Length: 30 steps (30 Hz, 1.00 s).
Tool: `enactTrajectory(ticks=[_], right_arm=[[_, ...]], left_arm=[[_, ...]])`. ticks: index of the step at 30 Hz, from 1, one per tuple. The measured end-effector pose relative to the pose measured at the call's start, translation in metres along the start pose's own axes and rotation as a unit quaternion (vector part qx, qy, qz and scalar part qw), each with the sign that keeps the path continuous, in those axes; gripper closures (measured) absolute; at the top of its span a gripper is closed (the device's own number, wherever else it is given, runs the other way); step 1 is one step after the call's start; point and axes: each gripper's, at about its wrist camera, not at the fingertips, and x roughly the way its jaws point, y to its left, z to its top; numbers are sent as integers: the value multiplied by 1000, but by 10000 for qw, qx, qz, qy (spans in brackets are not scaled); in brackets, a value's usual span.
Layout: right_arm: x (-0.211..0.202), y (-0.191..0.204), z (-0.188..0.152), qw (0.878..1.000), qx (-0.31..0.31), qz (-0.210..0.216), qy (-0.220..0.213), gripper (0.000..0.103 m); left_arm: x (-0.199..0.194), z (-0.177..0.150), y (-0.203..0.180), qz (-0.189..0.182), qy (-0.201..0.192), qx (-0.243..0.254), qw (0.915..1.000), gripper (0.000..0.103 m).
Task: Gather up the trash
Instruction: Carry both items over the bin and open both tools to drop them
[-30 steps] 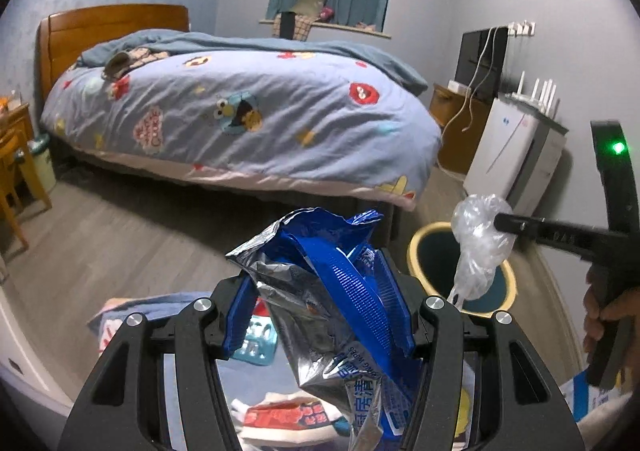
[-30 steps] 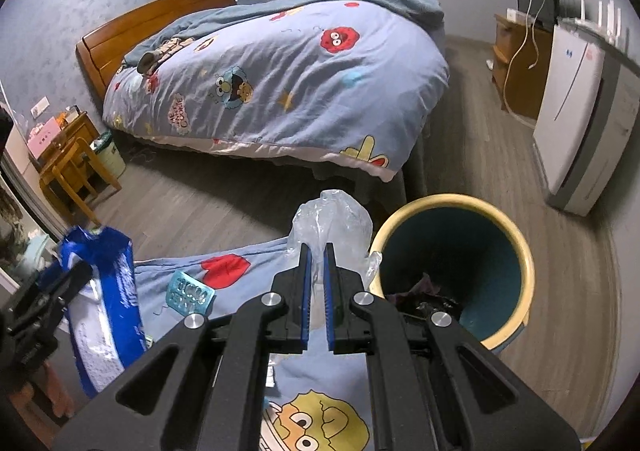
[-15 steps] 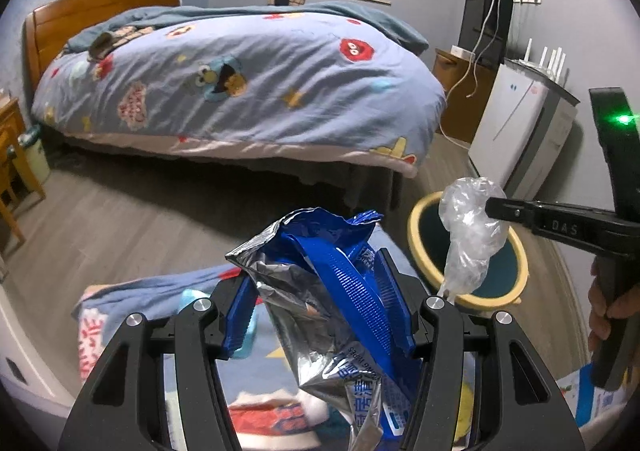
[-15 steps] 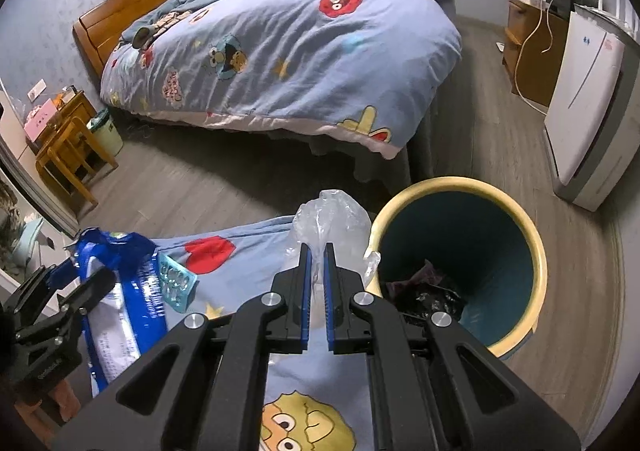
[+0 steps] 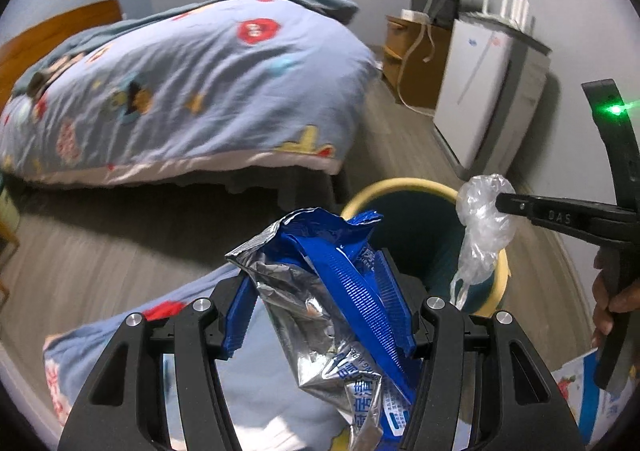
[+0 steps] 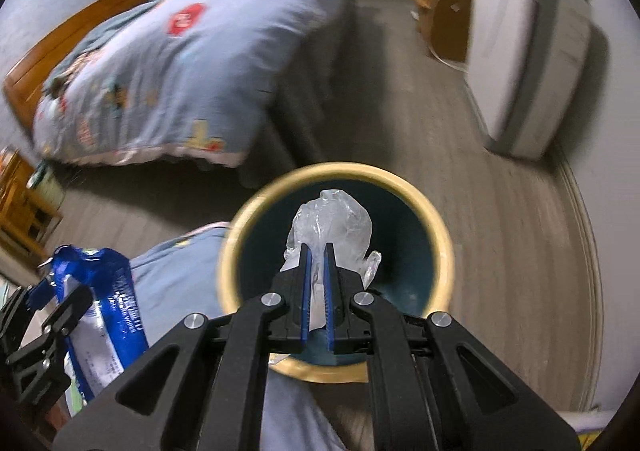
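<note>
**Over the bin: two pieces of trash in hand**

Above the open mouth of the yellow-rimmed bin (image 6: 434,219), dark teal inside, hangs a crumpled clear plastic bag (image 6: 332,221), pinched between the nearly closed blue pads (image 6: 306,283) of the right gripper (image 6: 317,251). Seen from the left wrist camera, same bag (image 5: 482,219) bunched at the tips of the right gripper (image 5: 500,205), over the far side of the bin (image 5: 400,187); fingers of the person's hand (image 5: 612,303) wrapped round the handle at the right edge.

Just left of the bin, gripped by the left gripper (image 5: 316,299): a blue and silver foil snack bag (image 5: 320,303), crumpled, upright, jaws standing fairly wide around its bulk, blue ridged pads (image 5: 390,291) pressed against the foil. From the right wrist view, same snack bag (image 6: 108,315) and left gripper (image 6: 40,335) low at the left, beside the bin and not over it.

Beneath both, a pale blue cartoon-print cloth (image 6: 180,283) touching the bin's left side. Farther off, a bed with matching duvet (image 5: 180,91) and wooden headboard (image 5: 52,35), grey wood floor (image 6: 520,231), a white appliance (image 5: 480,91) against the wall, a wooden cabinet (image 5: 416,63) behind it.
</note>
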Motion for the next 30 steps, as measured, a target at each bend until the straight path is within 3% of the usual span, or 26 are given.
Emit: enactTrajectory(ticks=[10, 21, 23, 24, 27, 29, 30], right_arm=[[15, -33, -1, 9984, 520, -191, 57, 98], [18, -40, 0, 9972, 742, -66, -1, 96], [18, -43, -1, 9968, 797, -30, -23, 91], [17, -45, 0, 9966, 827, -17, -60, 82], [17, -47, 0, 9959, 906, 12, -70, 77], [18, -46, 1, 9957, 917, 42, -74, 65], [17, -45, 1, 9959, 904, 34, -89, 54]], left_arm=[[56, 16, -36, 49, 353, 158, 9992, 44], [81, 35, -45, 184, 179, -10, 9997, 38], [80, 37, -45, 179, 120, -44, 9998, 32], [79, 38, -45, 174, 77, -45, 9998, 25], [77, 38, -45, 156, 35, 11, 9999, 24], [76, 37, -45, 156, 41, 35, 9999, 22], [75, 36, -44, 146, 41, 14, 9999, 20]])
